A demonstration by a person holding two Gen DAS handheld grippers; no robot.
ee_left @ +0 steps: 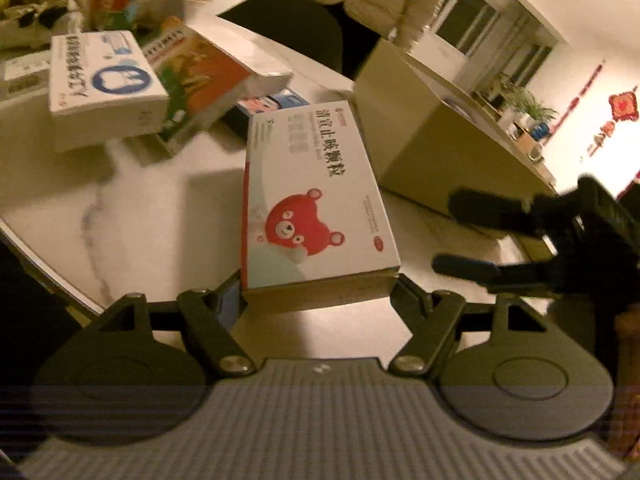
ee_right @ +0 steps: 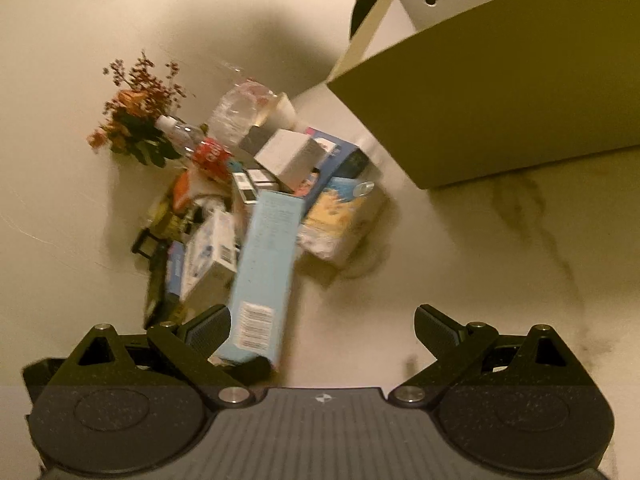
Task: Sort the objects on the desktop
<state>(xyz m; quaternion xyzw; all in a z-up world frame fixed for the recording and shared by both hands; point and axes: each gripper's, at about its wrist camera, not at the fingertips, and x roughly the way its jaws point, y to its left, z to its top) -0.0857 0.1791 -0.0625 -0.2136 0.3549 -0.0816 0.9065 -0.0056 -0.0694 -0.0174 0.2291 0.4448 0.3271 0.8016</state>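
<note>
The bear-printed medicine box (ee_left: 316, 200) sits clamped between the fingers of the left gripper (ee_left: 318, 292), raised above the marble table (ee_left: 160, 208) and just beside the cardboard box (ee_left: 432, 140). The right gripper (ee_right: 322, 328) stands open and empty over the table. Beyond lies a heap of packets (ee_right: 280, 184); a blurred bottle (ee_right: 236, 112) seems to stand behind it.

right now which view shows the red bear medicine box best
The left wrist view. The red bear box fills the centre there, printed face up and readable, sitting between the left tool's fingers. In the right wrist view I cannot pick it out among the blurred pile.
</note>
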